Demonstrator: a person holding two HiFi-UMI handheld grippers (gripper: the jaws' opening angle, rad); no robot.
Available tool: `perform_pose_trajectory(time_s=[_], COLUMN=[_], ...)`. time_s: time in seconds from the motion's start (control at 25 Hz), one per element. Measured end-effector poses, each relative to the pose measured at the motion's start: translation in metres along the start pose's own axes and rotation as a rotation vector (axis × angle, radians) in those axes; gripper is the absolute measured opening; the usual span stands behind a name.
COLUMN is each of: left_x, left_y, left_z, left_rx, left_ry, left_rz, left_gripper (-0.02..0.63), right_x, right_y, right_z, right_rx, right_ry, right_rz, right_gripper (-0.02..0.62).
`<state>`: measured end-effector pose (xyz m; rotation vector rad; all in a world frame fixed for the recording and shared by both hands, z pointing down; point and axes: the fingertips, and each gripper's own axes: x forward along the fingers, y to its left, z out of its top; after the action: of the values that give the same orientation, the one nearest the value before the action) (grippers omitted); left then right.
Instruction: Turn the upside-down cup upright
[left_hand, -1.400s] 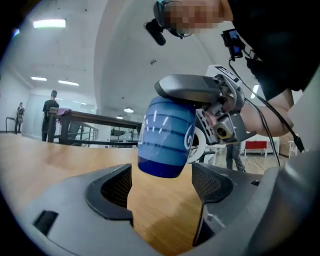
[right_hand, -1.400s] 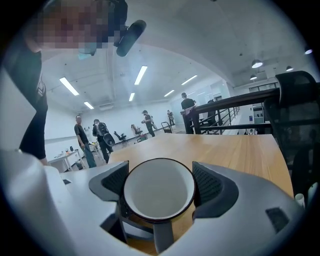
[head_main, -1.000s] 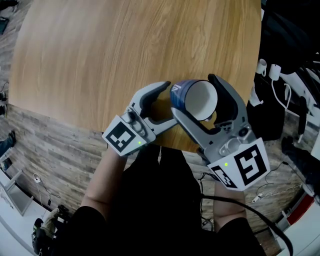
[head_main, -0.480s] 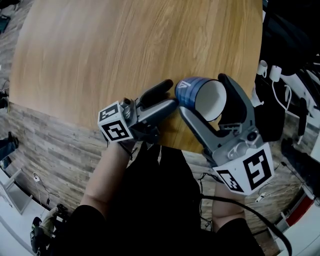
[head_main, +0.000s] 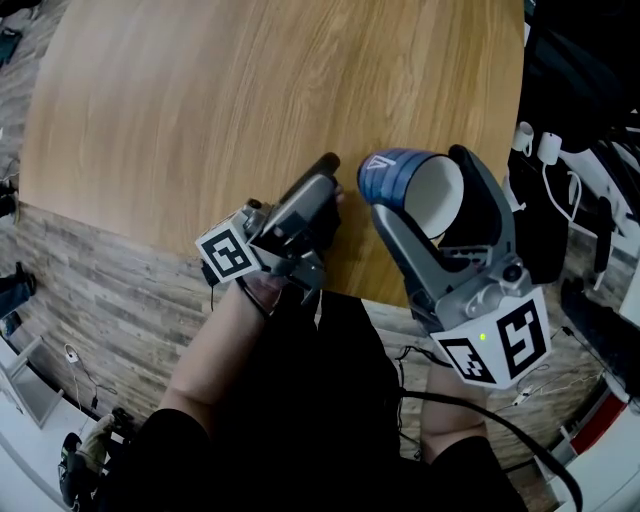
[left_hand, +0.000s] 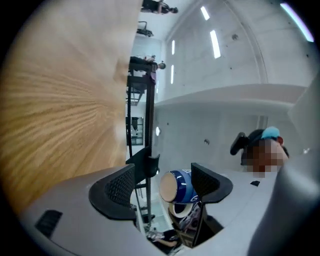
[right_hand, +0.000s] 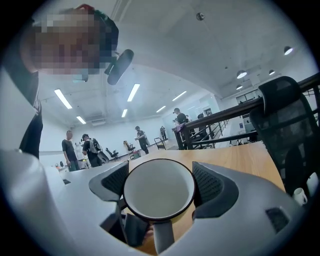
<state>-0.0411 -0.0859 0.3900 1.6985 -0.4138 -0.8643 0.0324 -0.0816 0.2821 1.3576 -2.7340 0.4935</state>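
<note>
A blue cup (head_main: 392, 180) with a white inside hangs tilted above the wooden table (head_main: 250, 100), its mouth turned toward me and to the right. My right gripper (head_main: 420, 168) is shut on the cup, one jaw on each side of its wall. The right gripper view looks straight into the cup (right_hand: 159, 189) held in the right gripper (right_hand: 159, 186). Just left of the cup, my left gripper (head_main: 326, 172) is rolled on its side and not touching it. The left gripper (left_hand: 165, 182) is open and holds nothing; the cup (left_hand: 179, 186) shows beyond its jaws.
The table's front edge (head_main: 200, 265) runs just under both grippers, with wood-pattern floor (head_main: 90, 290) below. White cables (head_main: 560, 175) and dark gear lie right of the table. A black mesh chair (right_hand: 290, 120) and several people far off show in the right gripper view.
The left gripper has let go of the cup's side, rolled onto its side and drawn back a little. The right gripper has carried the cup slightly right.
</note>
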Motion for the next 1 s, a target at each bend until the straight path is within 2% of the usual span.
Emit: perform_pose_trajectory(time_s=[0.16, 0.28, 0.44, 0.6, 0.76, 0.88, 1.0], left_x=[0.005, 0.007, 0.012, 0.017, 0.018, 0.017, 0.014], left_y=[0.000, -0.002, -0.014, -0.018, -0.015, -0.010, -0.007], left_z=[-0.007, -0.013, -0.016, -0.011, -0.011, -0.010, -0.008], left_rx=[-0.302, -0.423, -0.424, -0.419, -0.458, -0.499, -0.501], left_ry=[-0.163, -0.243, -0.249, -0.253, -0.264, -0.282, -0.295], left_rz=[-0.064, -0.119, -0.162, -0.164, -0.150, -0.150, -0.148], left_gripper=[0.362, 0.362, 0.364, 0.364, 0.365, 0.367, 0.368], right_x=[0.006, 0.010, 0.012, 0.009, 0.007, 0.011, 0.013], right_y=[0.007, 0.010, 0.013, 0.015, 0.021, 0.022, 0.025], right_z=[0.005, -0.001, -0.011, -0.013, -0.013, -0.020, -0.029], right_rx=[0.022, 0.021, 0.013, 0.018, 0.019, 0.023, 0.003], right_ry=[-0.044, -0.054, -0.052, -0.083, -0.125, -0.108, -0.075], right_rz=[-0.001, -0.013, -0.023, -0.020, -0.031, -0.024, -0.001], right_gripper=[0.345, 0.345, 0.345, 0.345, 0.345, 0.345, 0.345])
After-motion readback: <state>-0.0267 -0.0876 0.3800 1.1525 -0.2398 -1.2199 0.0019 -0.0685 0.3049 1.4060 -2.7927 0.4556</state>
